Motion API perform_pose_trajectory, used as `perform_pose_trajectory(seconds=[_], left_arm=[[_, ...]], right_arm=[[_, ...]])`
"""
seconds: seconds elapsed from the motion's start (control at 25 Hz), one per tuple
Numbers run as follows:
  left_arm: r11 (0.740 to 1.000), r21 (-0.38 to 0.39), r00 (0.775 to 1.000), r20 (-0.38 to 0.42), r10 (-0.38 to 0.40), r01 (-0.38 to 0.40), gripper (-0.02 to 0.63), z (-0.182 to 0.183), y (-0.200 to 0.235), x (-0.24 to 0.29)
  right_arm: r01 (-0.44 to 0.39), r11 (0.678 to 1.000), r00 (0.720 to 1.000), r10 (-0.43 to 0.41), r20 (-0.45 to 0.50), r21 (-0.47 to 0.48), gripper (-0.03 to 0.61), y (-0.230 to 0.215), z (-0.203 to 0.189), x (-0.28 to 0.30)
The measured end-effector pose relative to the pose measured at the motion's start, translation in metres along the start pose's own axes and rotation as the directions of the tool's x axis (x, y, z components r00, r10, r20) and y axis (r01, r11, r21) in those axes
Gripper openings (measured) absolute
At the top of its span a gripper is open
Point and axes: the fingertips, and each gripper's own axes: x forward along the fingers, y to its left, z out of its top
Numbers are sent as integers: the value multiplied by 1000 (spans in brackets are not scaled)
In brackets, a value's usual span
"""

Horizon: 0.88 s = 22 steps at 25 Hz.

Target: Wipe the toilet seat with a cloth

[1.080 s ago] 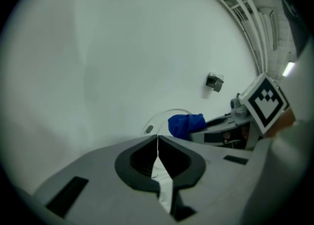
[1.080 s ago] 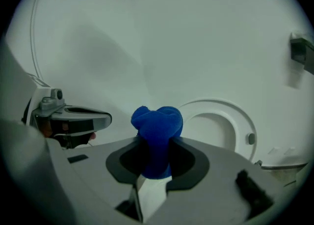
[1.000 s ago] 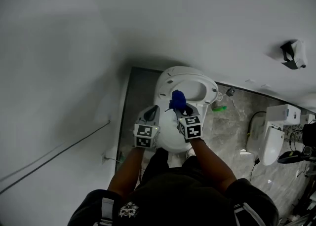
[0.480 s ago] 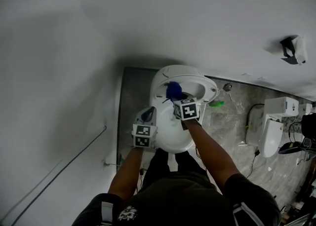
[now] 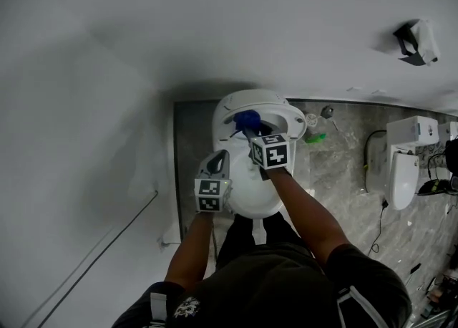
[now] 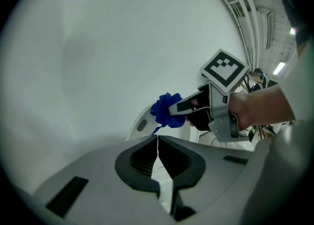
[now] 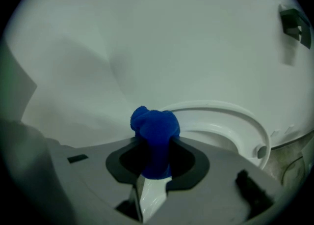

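The left hand-held gripper point(image 5: 217, 160) hovers above the near-left side of a white toilet, its jaws pressed together with nothing between them. Just to its right, the right hand-held gripper point(image 5: 252, 130) pinches a bunched blue cloth point(image 5: 245, 119) at the far-left part of the toilet seat point(image 5: 293, 120); whether the cloth touches it is unclear. A second toilet point(image 5: 401, 176) stands far right.

Toilet room, likely a test setup: white toilet point(image 5: 243, 192) against a plain white wall point(image 5: 215, 26), grey marbled floor tiles point(image 5: 336, 169), second toilet point(image 5: 401, 176) (cables point(image 5: 367, 153) trailing beside it) at the right.
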Motion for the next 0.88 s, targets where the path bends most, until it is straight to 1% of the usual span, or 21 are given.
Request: perform_pose_trajectory(seconds=[0.2, 0.4, 0.52, 0.68, 0.88], left_arm=[[1000, 20, 1000, 9, -18, 18, 12, 14, -17, 14], [999, 39, 999, -31, -35, 36, 12, 10, -33, 36], [997, 54, 998, -26, -59, 61, 12, 18, -49, 45], [995, 57, 996, -17, -87, 88, 12, 31, -66, 53], [992, 74, 995, -13, -97, 98, 12, 32, -81, 64]], right_arm=[[-11, 999, 998, 9, 66, 32, 95, -16, 10, -16], [18, 997, 994, -26, 111, 69, 94, -51, 14, -28], [43, 995, 992, -52, 112, 88, 94, -72, 10, -37], [72, 992, 991, -83, 106, 101, 94, -92, 3, -46], [112, 992, 990, -116, 84, 52, 94, -112, -12, -55]])
